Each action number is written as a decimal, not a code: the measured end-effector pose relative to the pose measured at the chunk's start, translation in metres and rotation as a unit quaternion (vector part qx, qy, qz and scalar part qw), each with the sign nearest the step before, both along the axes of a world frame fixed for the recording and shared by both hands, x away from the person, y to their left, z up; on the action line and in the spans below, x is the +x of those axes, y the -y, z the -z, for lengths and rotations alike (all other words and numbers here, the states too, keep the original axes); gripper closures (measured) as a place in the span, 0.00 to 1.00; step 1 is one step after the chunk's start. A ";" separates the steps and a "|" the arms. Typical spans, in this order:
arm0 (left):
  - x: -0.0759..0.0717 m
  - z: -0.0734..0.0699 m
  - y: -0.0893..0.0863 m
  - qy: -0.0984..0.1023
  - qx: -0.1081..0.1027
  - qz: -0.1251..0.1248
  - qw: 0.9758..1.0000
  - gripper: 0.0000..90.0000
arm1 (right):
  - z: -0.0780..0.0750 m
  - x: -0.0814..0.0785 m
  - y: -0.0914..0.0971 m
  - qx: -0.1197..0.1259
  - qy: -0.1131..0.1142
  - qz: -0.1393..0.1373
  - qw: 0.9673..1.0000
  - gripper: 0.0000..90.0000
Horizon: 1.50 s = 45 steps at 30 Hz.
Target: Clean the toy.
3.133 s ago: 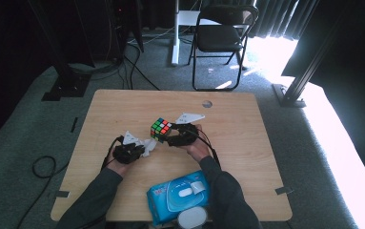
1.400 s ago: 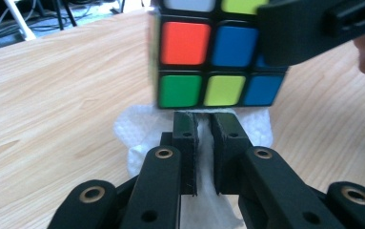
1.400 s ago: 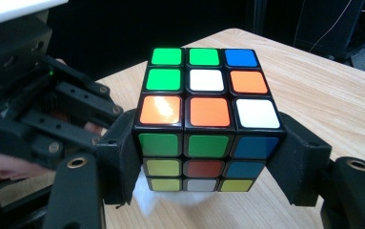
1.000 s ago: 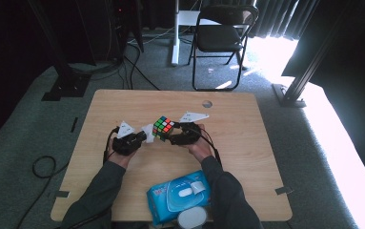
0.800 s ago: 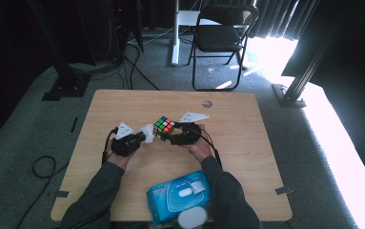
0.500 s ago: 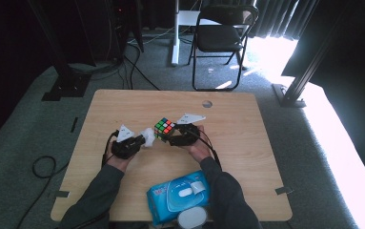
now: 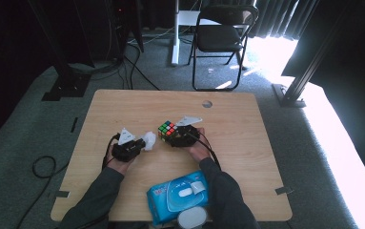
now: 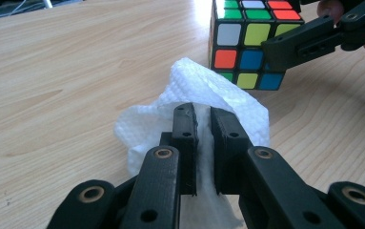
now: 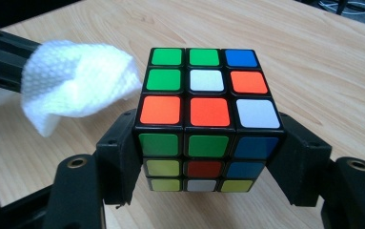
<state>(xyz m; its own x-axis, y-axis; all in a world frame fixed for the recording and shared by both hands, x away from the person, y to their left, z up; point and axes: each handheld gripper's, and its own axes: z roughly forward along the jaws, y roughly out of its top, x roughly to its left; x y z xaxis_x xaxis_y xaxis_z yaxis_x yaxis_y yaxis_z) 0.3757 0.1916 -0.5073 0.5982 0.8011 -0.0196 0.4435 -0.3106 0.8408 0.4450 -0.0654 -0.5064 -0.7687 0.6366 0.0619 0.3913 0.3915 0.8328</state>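
Note:
A scrambled colour cube (image 9: 204, 119) sits clamped between the jaws of my right gripper (image 9: 207, 160), just above the wooden table (image 7: 247, 143). In the high view the cube (image 7: 167, 130) and right gripper (image 7: 172, 137) are near the table's middle. My left gripper (image 8: 203, 136) is shut on a crumpled white wipe (image 8: 208, 90), which bulges past its tips toward the cube (image 8: 249, 40). From above, the left gripper (image 7: 143, 144) holds the wipe (image 7: 148, 139) just left of the cube, almost touching it. In the right gripper view the wipe (image 9: 73, 83) hangs beside the cube's left face.
A blue pack of wet wipes (image 7: 177, 195) lies at the near table edge between the person's forearms, with a round white lid (image 7: 192, 219) below it. A small hole (image 7: 207, 103) marks the far side of the tabletop. A folding chair (image 7: 220, 36) stands beyond the table.
The right gripper with the cube has sunk slightly toward the table. The left gripper, holding the wipe, has stayed beside the cube since a second ago.

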 end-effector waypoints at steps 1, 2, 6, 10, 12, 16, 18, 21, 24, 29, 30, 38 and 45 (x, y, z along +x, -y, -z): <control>0.000 0.000 0.000 0.000 0.000 0.000 1.000 0.91 | 0.001 0.000 0.000 -0.003 0.000 0.000 1.000 0.38; 0.000 0.001 0.000 0.000 0.000 0.001 1.000 0.91 | 0.002 0.001 -0.001 -0.007 0.001 0.001 1.000 0.38; -0.001 0.002 0.001 -0.002 0.001 0.002 1.000 0.91 | 0.006 0.002 -0.003 -0.019 0.001 0.000 1.000 0.38; -0.001 0.003 0.001 -0.003 0.003 0.003 1.000 0.91 | 0.010 0.002 -0.005 -0.030 0.002 -0.002 1.000 0.38; -0.001 0.003 0.001 -0.003 0.003 0.002 1.000 0.91 | 0.011 0.002 -0.006 -0.035 0.002 -0.004 0.999 0.38; -0.001 0.003 0.001 -0.003 0.003 0.001 1.000 0.91 | 0.013 0.001 -0.006 -0.044 0.002 -0.003 0.999 0.38; -0.001 0.003 0.001 -0.003 0.004 0.001 1.000 0.91 | 0.015 0.001 -0.006 -0.045 0.000 -0.003 0.999 0.38; -0.001 0.003 0.001 -0.002 0.003 0.002 1.000 0.91 | 0.017 0.001 -0.006 -0.050 -0.002 -0.002 0.999 0.38; -0.001 0.004 0.001 -0.003 0.003 0.002 1.000 0.91 | 0.018 -0.001 -0.006 -0.050 -0.003 -0.001 0.999 0.38; -0.001 0.004 0.001 -0.003 0.002 0.001 1.000 0.90 | 0.021 -0.004 -0.004 -0.056 -0.009 -0.008 0.998 0.36; -0.001 0.004 0.001 -0.003 0.002 0.001 1.000 0.90 | 0.021 -0.004 -0.004 -0.055 -0.008 -0.009 0.998 0.35; -0.002 0.006 -0.002 -0.006 0.002 -0.002 1.000 0.90 | 0.001 -0.009 0.008 -0.015 0.017 -0.008 1.000 0.32; -0.002 0.006 -0.001 -0.005 0.002 -0.001 1.000 0.90 | -0.009 0.000 0.018 0.015 0.020 0.030 0.999 0.50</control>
<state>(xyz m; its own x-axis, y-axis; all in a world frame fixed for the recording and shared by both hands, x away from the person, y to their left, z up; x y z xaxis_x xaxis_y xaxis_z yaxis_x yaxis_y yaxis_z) 0.3742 0.1923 -0.5135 0.5964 0.8024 -0.0231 0.4531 -0.3127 0.8348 0.4454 -0.0837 -0.4969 -0.7308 0.6806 0.0515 0.3802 0.3432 0.8589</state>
